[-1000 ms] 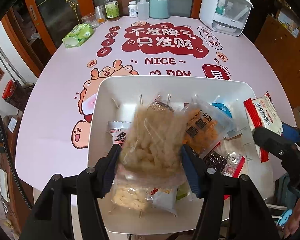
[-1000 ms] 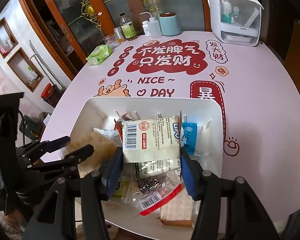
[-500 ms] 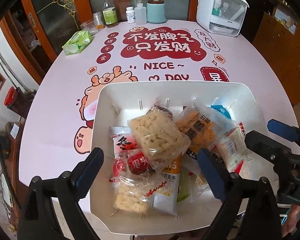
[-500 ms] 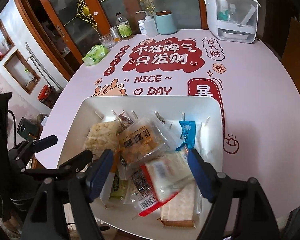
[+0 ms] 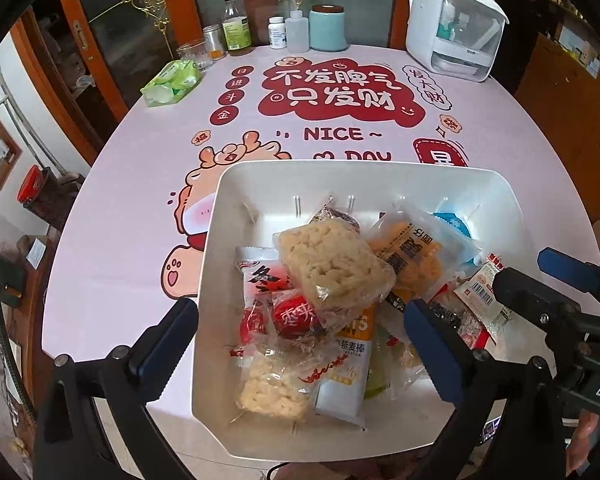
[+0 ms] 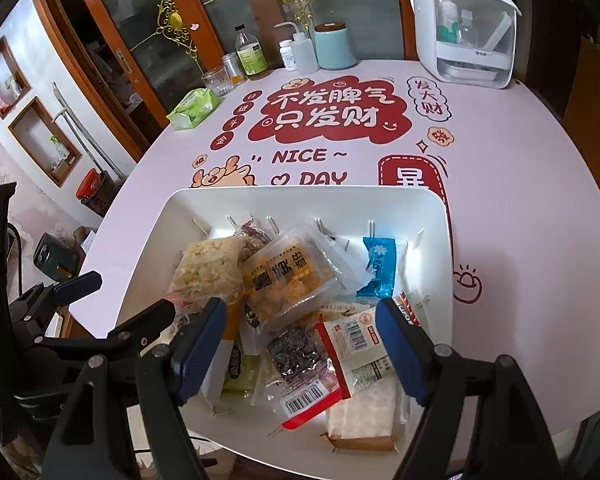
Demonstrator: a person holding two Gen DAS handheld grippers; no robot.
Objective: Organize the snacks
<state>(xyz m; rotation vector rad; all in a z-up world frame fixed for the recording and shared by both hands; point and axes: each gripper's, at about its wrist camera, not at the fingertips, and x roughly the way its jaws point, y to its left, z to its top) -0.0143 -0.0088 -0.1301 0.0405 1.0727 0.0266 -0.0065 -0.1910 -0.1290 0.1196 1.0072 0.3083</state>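
Observation:
A white bin (image 5: 340, 166) (image 6: 300, 191) at the near edge of the pink table holds several wrapped snacks. A puffed-rice packet (image 5: 332, 268) (image 6: 208, 268) lies on top of the pile, beside an orange packet (image 5: 412, 256) (image 6: 288, 280). A white packet with a barcode and red edge (image 6: 358, 344) lies at the bin's near right, by a blue packet (image 6: 378, 268). My left gripper (image 5: 298, 316) hovers over the bin's near left, its jaws opening wide with nothing pressed between them. My right gripper (image 6: 300, 312) stands open above the near right snacks, touching none.
At the far side of the table stand a green tissue pack (image 5: 172, 82), bottles, a glass, a teal jar (image 5: 328, 28) and a white box with a clear front (image 5: 456, 28). The table's near edge runs just under the bin.
The left gripper let go of the puffed-rice packet and the right let go of the barcode packet. Both packets dropped onto the pile in the bin, and both pairs of jaws spread apart.

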